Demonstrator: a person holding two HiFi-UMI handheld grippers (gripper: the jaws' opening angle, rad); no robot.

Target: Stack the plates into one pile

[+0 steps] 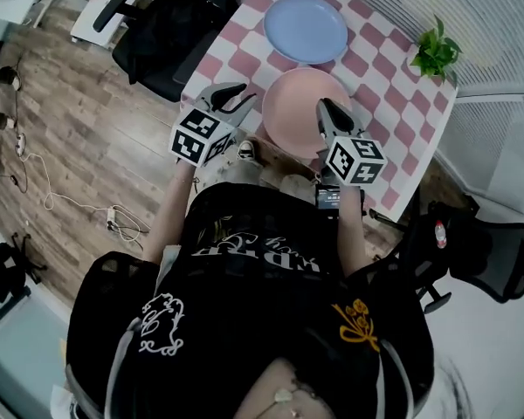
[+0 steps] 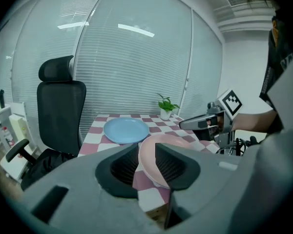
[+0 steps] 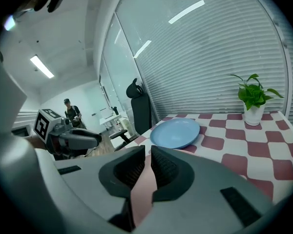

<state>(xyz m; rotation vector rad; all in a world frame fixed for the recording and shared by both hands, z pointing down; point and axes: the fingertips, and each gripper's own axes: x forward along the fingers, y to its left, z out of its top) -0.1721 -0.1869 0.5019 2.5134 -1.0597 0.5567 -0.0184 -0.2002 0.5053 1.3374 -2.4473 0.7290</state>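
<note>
Grip on the right: pinched the right-hand rim of the pink plate (image 1: 293, 103) in the right gripper (image 3: 149, 152), with jaws drawn narrow and pads pressed to both faces of the thin edge. Held the left gripper (image 2: 146, 147) at the plate's opposite side, part-open and pressing on nothing, with the left rim lined up in the gap; could not tell whether that rim lay between the pads or just ahead of them. Found the pink plate at the near end of a pink-and-white checked table (image 1: 393, 103), close to the wearer's body. Found a blue plate (image 1: 306, 27) flat on the same table, just beyond the pink one; could not tell whether touching. Noted a small potted plant (image 1: 435, 55) in a white pot near the table's right edge, well apart from both plates. Saw a black office chair (image 1: 162, 33) left of the table on a wooden floor (image 1: 70, 112), white cables (image 1: 113, 221) trailing across the boards, and a second black chair (image 1: 480, 251) off to the right. Saw slatted blinds (image 2: 136, 57) behind a glass wall beyond the table, and a person (image 3: 70, 112) standing far off.
</note>
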